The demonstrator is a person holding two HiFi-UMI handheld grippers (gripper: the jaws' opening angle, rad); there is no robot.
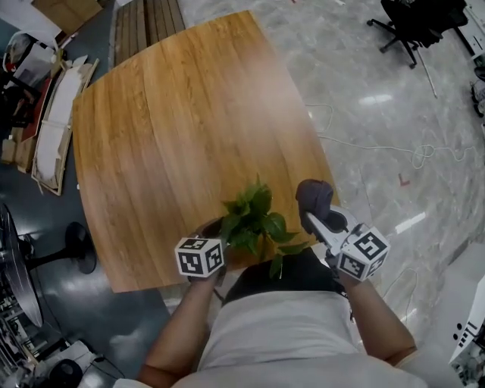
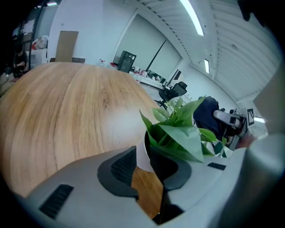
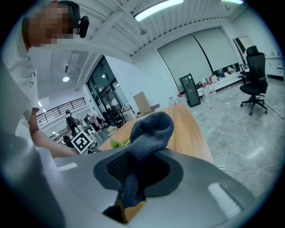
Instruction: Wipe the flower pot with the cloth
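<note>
A leafy green plant (image 1: 256, 220) stands in a white flower pot (image 2: 142, 151) near the front edge of the wooden table (image 1: 182, 129). My left gripper (image 2: 149, 171) is open, with the pot's rim between its jaws; in the head view its marker cube (image 1: 201, 256) sits just left of the leaves. My right gripper (image 3: 142, 171) is shut on a dark grey cloth (image 3: 149, 131), which bulges up out of the jaws. In the head view the cloth (image 1: 314, 195) hangs just right of the plant, off the table's right edge. The pot's lower part is hidden.
The plant stands close to the table's front right corner (image 1: 333, 208). A black office chair (image 1: 417, 23) and loose cables (image 1: 379, 148) are on the marble floor to the right. Boards and boxes (image 1: 53, 121) lean at the left.
</note>
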